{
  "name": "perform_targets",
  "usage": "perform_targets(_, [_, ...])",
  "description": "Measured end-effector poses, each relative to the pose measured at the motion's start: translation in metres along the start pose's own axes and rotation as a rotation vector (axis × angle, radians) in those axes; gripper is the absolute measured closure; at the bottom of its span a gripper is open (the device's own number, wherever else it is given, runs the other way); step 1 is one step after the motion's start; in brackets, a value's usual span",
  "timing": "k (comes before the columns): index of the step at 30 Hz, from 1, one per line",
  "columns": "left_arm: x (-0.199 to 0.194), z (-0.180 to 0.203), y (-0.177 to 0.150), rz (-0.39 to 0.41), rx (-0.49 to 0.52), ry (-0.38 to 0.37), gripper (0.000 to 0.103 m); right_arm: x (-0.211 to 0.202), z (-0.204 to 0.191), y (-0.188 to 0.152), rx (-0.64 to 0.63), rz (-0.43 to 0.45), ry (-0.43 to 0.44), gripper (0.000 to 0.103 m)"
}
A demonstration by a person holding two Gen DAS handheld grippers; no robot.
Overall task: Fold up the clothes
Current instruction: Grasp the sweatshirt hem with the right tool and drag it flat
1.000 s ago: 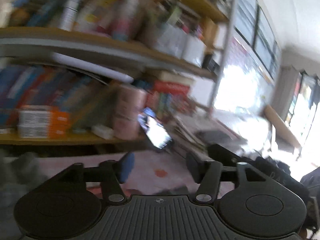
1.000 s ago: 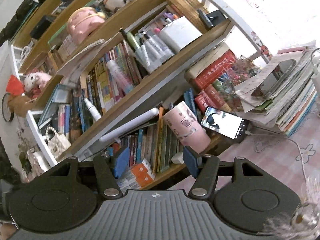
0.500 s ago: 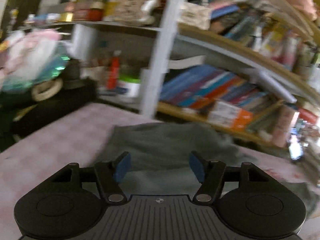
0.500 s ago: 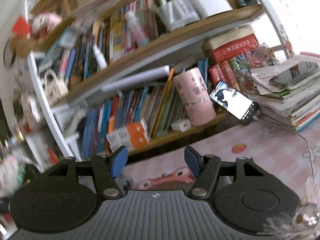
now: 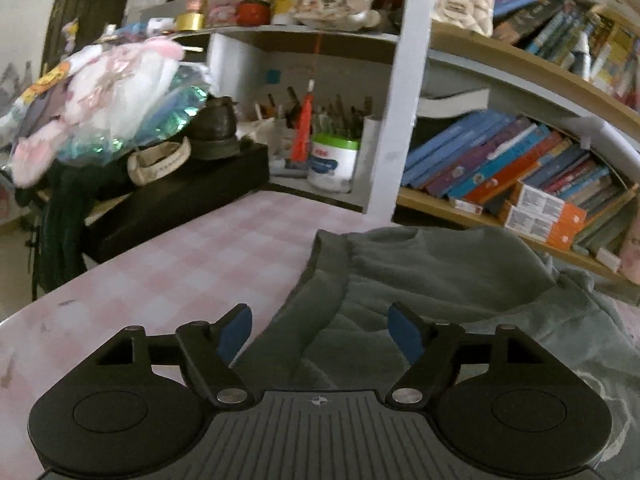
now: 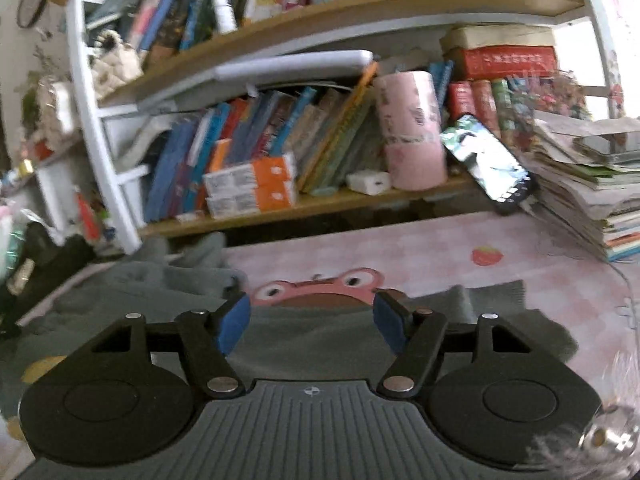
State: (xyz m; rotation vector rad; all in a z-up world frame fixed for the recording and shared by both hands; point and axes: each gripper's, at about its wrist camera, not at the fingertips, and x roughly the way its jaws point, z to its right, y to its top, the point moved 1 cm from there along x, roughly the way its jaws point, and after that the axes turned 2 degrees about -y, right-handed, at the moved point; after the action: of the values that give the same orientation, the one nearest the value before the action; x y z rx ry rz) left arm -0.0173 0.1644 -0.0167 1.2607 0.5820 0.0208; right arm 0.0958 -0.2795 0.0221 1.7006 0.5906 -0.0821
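Observation:
A grey-green fleece garment (image 5: 436,276) lies spread and rumpled on the pink checked tablecloth (image 5: 208,256). In the left wrist view my left gripper (image 5: 320,334) is open and empty, low over the garment's near left part. In the right wrist view the same garment (image 6: 312,340) lies under my right gripper (image 6: 312,326), which is open and empty, with a cuffed edge (image 6: 496,296) stretching to the right. Part of the garment is hidden beneath both grippers.
A bookshelf (image 6: 280,152) full of books runs along the table's back edge. A pink cup (image 6: 412,128), a lit phone (image 6: 488,164) and a paper stack (image 6: 588,176) stand at the right. A black box (image 5: 180,196) with clutter sits at the left.
Both grippers have swung down from facing the shelves toward the table; the left also turned leftward. The garment now lies under both. Both stay open.

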Motion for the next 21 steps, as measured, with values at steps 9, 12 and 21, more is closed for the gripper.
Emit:
perform_targets(9, [-0.007,-0.013,0.000,0.042,-0.072,-0.085,0.017,0.012,0.022,-0.009,0.022,-0.095,-0.148,0.034])
perform_targets(12, [-0.007,-0.017,0.000,0.027,-0.105,-0.116,0.016,0.015,0.021,-0.013,-0.023,-0.140,-0.197,0.034])
perform_targets(21, [-0.012,-0.014,-0.002,0.032,-0.092,-0.162,0.016,0.003,0.019,-0.009,-0.058,-0.110,-0.362,0.042])
